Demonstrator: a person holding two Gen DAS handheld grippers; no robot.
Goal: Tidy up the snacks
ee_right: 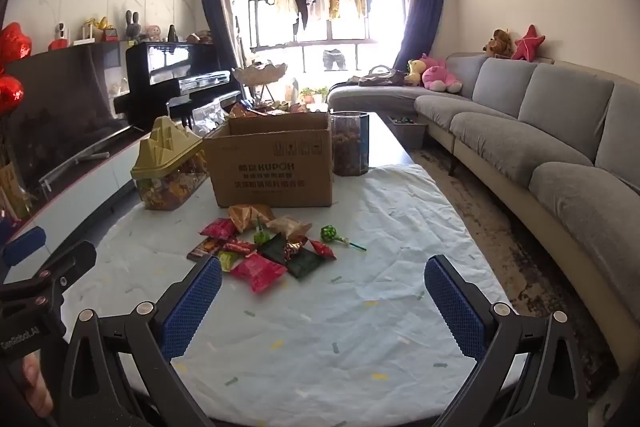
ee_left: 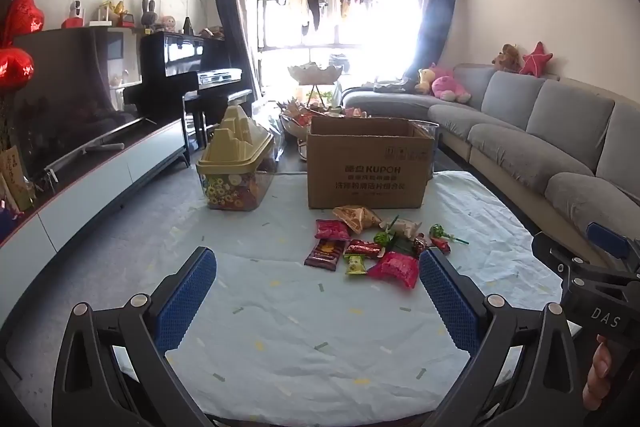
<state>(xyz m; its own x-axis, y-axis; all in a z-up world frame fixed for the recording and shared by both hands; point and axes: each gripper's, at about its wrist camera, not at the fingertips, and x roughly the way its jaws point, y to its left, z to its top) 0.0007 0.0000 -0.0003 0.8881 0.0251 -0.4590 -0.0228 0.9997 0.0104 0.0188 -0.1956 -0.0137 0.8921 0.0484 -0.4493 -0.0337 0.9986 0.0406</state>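
Observation:
A pile of wrapped snacks (ee_left: 372, 247) lies on the white cloth in front of an open cardboard box (ee_left: 368, 167); the pile (ee_right: 272, 247) and the box (ee_right: 272, 167) also show in the right wrist view. It holds red, brown, gold and green packets and two green lollipops (ee_right: 332, 235). My left gripper (ee_left: 318, 267) is open and empty, above the cloth short of the pile. My right gripper (ee_right: 324, 277) is open and empty, near the pile's front right. Each gripper shows at the edge of the other's view.
A clear candy tub with a gold castle lid (ee_left: 236, 167) stands left of the box. A tall clear jar of dark snacks (ee_right: 350, 143) stands right of it. A tiered snack stand (ee_left: 316, 75) is behind. A grey sofa (ee_right: 540, 131) runs along the right, a TV cabinet (ee_left: 100, 179) along the left.

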